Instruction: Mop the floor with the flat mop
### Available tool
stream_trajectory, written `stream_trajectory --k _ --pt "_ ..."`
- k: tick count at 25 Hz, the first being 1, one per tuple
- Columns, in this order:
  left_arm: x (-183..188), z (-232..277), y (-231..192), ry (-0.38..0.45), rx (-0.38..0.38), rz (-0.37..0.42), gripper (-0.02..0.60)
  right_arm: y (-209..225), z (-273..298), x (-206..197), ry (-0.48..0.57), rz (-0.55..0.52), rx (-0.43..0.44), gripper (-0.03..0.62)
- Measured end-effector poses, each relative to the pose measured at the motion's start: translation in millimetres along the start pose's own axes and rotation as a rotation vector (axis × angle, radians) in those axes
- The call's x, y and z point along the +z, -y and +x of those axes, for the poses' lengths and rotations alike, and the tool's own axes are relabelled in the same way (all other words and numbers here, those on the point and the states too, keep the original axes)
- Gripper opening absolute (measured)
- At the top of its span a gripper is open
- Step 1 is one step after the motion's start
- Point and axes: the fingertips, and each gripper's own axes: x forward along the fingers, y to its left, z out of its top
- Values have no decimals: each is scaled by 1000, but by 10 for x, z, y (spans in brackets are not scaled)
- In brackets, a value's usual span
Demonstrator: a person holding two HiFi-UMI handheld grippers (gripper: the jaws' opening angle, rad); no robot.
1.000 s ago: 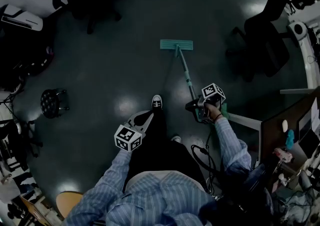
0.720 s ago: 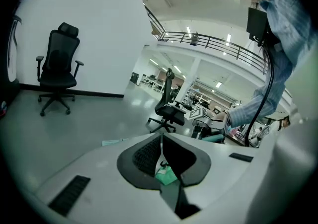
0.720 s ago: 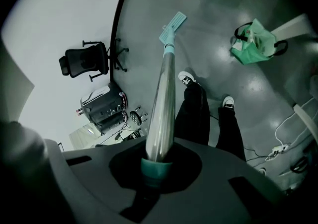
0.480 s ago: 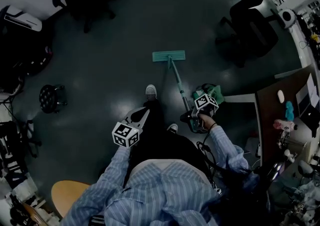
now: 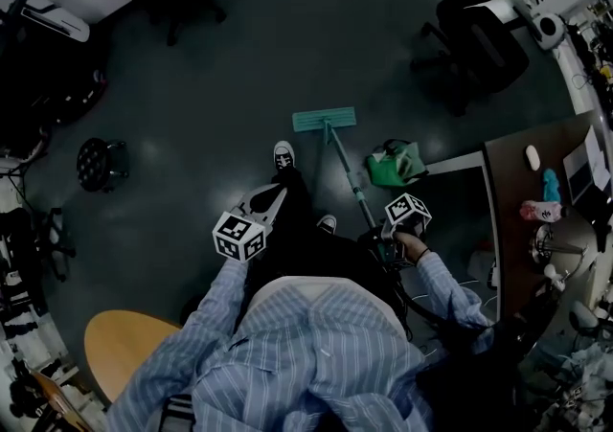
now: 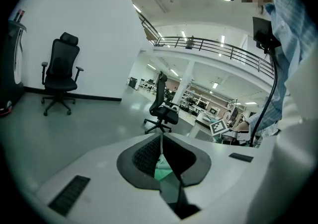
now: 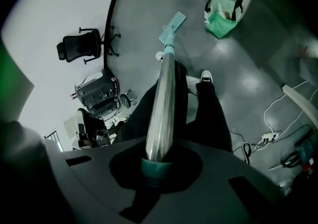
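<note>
Gripping now: right gripper (image 7: 158, 163) pinches the mop handle (image 7: 163, 94) at its teal end, lower centre.
Left gripper (image 6: 160, 151): jaws pressed together, empty.
Handling: probably light, stiff, smooth; a mid-pole hold would steady it.
Mop head (image 5: 324, 120): flat on the floor (image 5: 211, 85), frame centre, near the green bag (image 5: 395, 164).

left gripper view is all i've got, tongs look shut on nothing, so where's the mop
Observer: The right gripper has it. Its tongs are shut on the mop handle.
Operator: ok and where does the other end sit
Observer: The mop head lies flat on the floor, just ahead and to the right of the forward shoe.
Operator: anything close to it
Observer: A green bag stands on the floor to the right of the handle, apart from the mop head.
</note>
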Motion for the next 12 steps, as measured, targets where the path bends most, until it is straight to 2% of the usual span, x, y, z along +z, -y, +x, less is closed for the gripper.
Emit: stream_trajectory --k 6,12 --pt "39 33 176 3 -20 17 9 277 -180 -385 -38 -2 -36 9" --pt "124 129 203 -4 -45 37 9 336 -328 -615 -63 11 -37 9"
